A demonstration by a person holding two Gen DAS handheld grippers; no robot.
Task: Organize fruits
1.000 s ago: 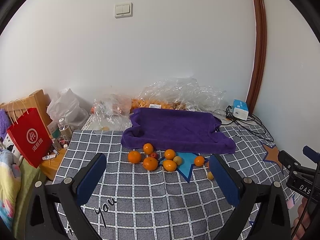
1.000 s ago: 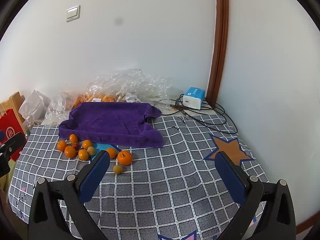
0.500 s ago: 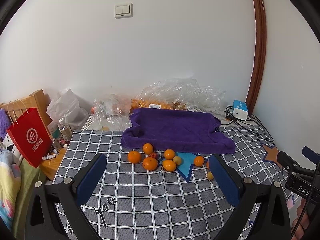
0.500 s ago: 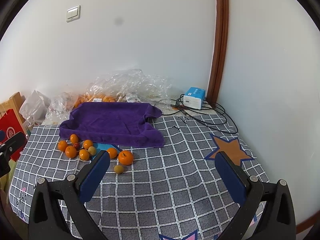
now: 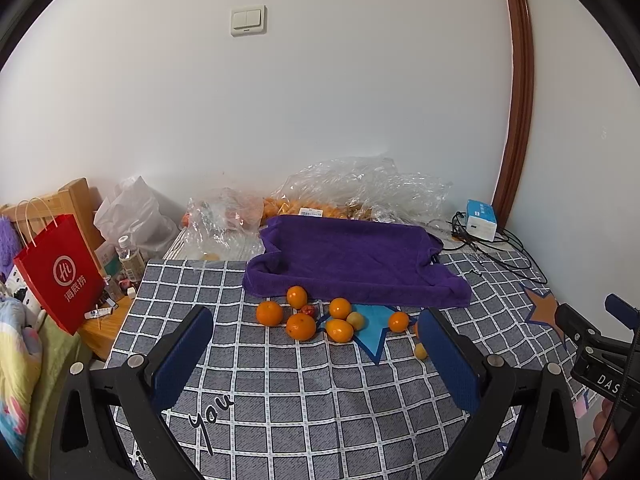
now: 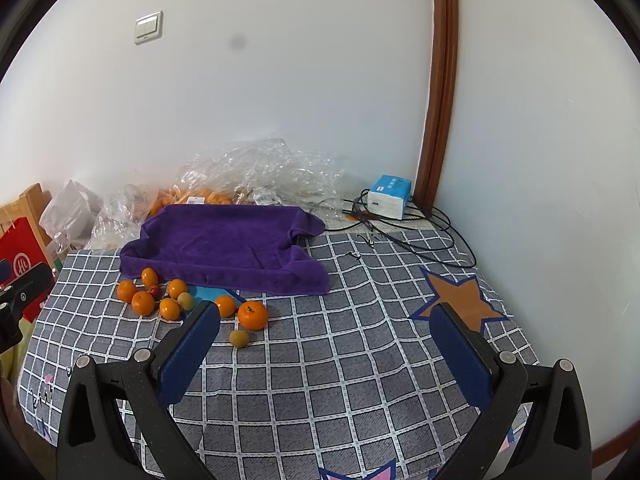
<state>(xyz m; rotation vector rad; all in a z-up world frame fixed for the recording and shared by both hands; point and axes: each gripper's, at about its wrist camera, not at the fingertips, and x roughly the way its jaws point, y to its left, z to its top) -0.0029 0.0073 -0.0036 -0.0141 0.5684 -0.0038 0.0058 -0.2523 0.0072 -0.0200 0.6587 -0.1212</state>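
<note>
Both grippers are held above a grid-patterned cloth (image 5: pixel 320 400) with their blue-padded jaws spread wide and nothing gripped. The left gripper (image 5: pixel 316 354) is aimed at a cluster of oranges (image 5: pixel 301 326) seen at 12 o'clock, just beyond its fingertips, beside a small red fruit (image 5: pixel 308 311) and a pale yellowish fruit (image 5: pixel 355 320) — all resting on the cloth. A purple towel (image 5: pixel 352 260) is spread directly behind the cluster, its near edge just beside the farthest orange. From the right gripper (image 6: pixel 326 346) the same cluster is found at about 10 o'clock, while a larger orange (image 6: pixel 253 315) and a small yellowish fruit (image 6: pixel 239 338) lie nearer, just beside its left finger (image 6: pixel 188 356). Crumpled plastic bags (image 6: pixel 260 172) are piled against the wall behind the towel — more orange fruit shows inside them. A red paper bag (image 5: pixel 60 272) stands at 9 o'clock in the left view.
</note>
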